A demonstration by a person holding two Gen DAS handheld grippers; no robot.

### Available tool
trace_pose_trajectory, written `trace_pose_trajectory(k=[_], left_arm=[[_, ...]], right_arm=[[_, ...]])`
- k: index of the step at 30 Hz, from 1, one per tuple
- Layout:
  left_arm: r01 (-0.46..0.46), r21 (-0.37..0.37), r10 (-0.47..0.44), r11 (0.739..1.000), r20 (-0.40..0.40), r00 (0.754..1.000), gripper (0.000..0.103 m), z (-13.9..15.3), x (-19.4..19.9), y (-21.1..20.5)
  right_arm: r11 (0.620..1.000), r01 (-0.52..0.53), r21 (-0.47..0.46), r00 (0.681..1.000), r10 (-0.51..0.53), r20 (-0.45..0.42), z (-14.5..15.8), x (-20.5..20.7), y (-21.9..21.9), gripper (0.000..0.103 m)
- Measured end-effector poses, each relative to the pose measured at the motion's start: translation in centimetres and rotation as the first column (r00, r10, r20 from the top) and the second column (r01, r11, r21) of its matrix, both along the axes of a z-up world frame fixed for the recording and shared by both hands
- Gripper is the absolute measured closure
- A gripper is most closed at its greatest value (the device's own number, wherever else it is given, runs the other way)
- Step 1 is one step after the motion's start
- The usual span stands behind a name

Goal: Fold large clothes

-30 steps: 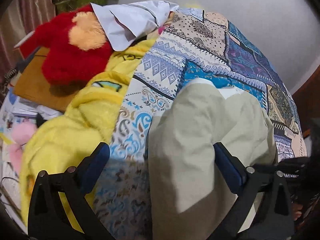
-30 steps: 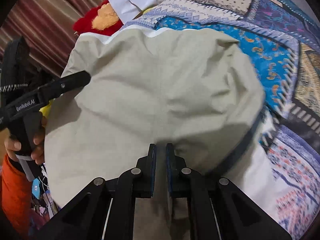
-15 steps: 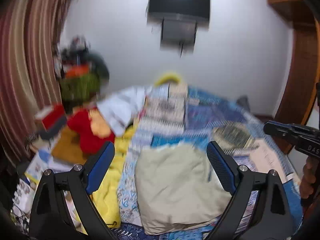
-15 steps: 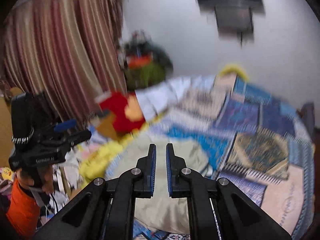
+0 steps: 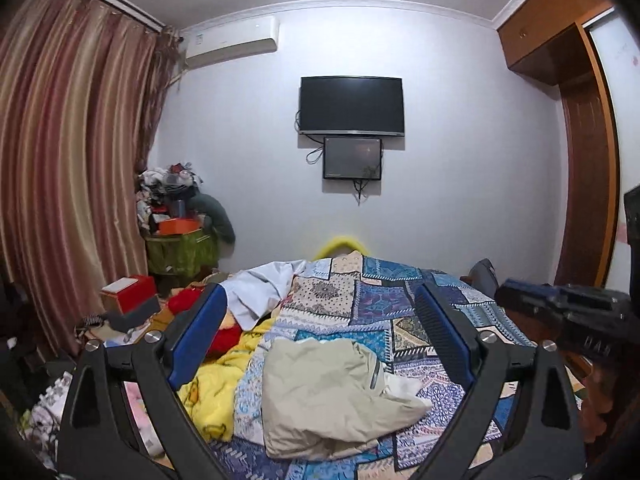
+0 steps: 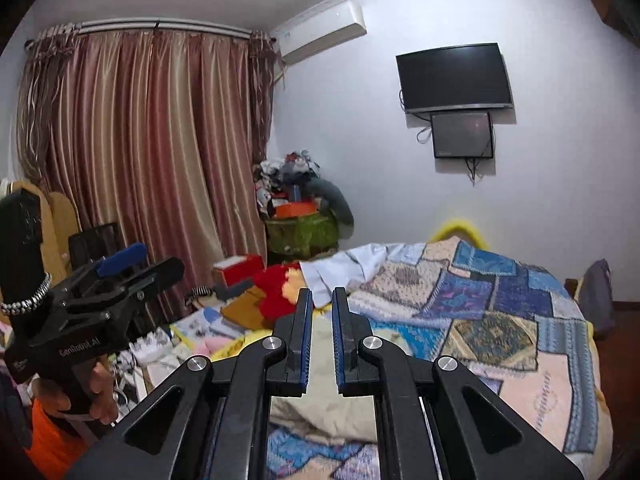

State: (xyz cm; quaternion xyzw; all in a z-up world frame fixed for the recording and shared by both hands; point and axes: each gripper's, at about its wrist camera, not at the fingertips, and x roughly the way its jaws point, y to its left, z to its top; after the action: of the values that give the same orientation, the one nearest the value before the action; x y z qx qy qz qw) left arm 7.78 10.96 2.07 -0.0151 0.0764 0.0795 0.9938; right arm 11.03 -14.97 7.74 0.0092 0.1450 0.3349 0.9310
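Observation:
A beige garment [image 5: 328, 396] lies folded in a rumpled bundle on the patchwork bedspread [image 5: 384, 300] near the bed's front edge. It also shows in the right wrist view [image 6: 324, 400], partly hidden behind the fingers. My left gripper [image 5: 320, 320] is open wide and empty, held above and behind the garment. My right gripper [image 6: 321, 312] is nearly shut with a narrow gap and holds nothing. It shows from the side in the left wrist view [image 5: 560, 312]. The left gripper shows in the right wrist view [image 6: 120, 276].
A yellow blanket [image 5: 212, 392], a red plush toy [image 5: 224, 332] and a white cloth [image 5: 260, 284] lie on the bed's left. Clutter and a green basket [image 5: 180, 248] stand by the curtain [image 5: 72, 184]. A TV [image 5: 351, 105] hangs on the wall. A wardrobe [image 5: 580, 160] stands right.
Both grippers have pulled up and back from the beige garment. The right gripper has let go of it. The garment now lies on the bed on its own.

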Motion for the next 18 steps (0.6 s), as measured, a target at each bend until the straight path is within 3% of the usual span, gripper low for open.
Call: trace_pose_trajectory(k=[4, 8, 18], left_arm=[[-0.001, -0.035, 0.001, 0.999, -0.005, 1.000, 0.001, -0.6, -1.1, -0.3], [0.008, -0.067, -0.009, 0.998, -0.021, 1.000, 0.001, -1.0, -1.1, -0.3], [0.005, -0.078, -0.008, 0.997, -0.034, 0.999, 0.001, -1.5, -1.9, -0.9]], right_arm=[[0.998, 0.043, -0.048, 0.999, -0.043, -0.009, -1.1, -2.1, -0.1, 0.098], [0.998, 0.061, -0.033, 0.998, -0.061, -0.017, -1.5, -3.1, -1.0, 0.098], [0.996, 0.076, -0.037, 0.997, -0.077, -0.033, -1.7, -3.5, -1.0, 0.098]])
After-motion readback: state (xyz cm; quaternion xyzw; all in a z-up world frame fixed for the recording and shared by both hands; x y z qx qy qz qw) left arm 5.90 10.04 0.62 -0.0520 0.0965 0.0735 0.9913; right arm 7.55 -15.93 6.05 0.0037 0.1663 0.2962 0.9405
